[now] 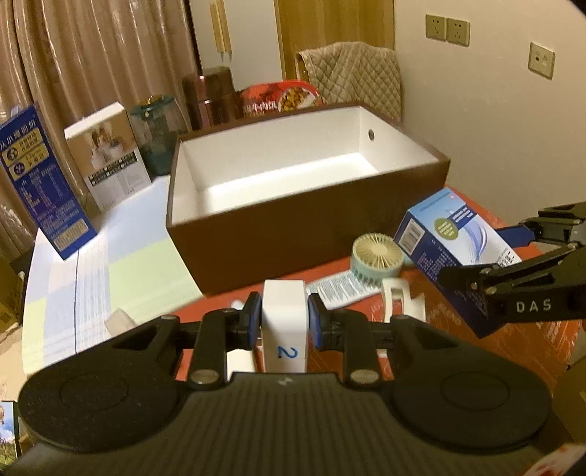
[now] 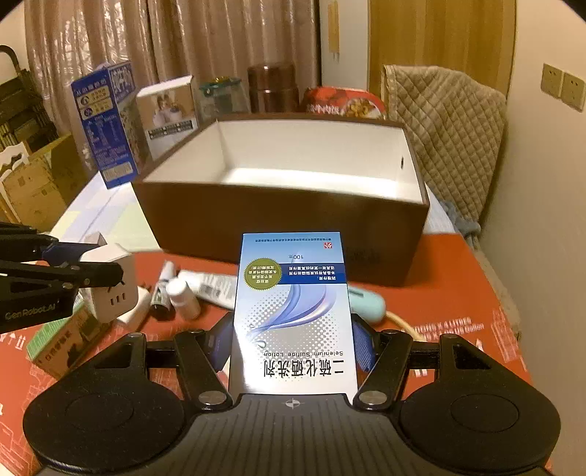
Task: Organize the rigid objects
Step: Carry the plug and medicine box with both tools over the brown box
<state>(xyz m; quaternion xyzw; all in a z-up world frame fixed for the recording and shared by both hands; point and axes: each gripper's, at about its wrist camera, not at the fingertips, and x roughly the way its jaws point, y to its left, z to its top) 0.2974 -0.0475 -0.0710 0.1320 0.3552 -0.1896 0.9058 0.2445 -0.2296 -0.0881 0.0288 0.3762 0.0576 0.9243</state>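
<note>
Beige curtains (image 1: 66, 55) hang at the back beside a wooden door (image 2: 439, 44); a quilted-covered chair (image 2: 447, 121) stands by the cream wall (image 1: 494, 110) with its sockets (image 1: 447, 29), under warm, dim light

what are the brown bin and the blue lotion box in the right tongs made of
Brown bin: looks like rigid paperboard, matte brown outside and plain white inside, with thin straight walls and sharp folded corners.
Lotion box: thin printed card with a glossy coat; light glares off its face and the edges are crisp.
</note>
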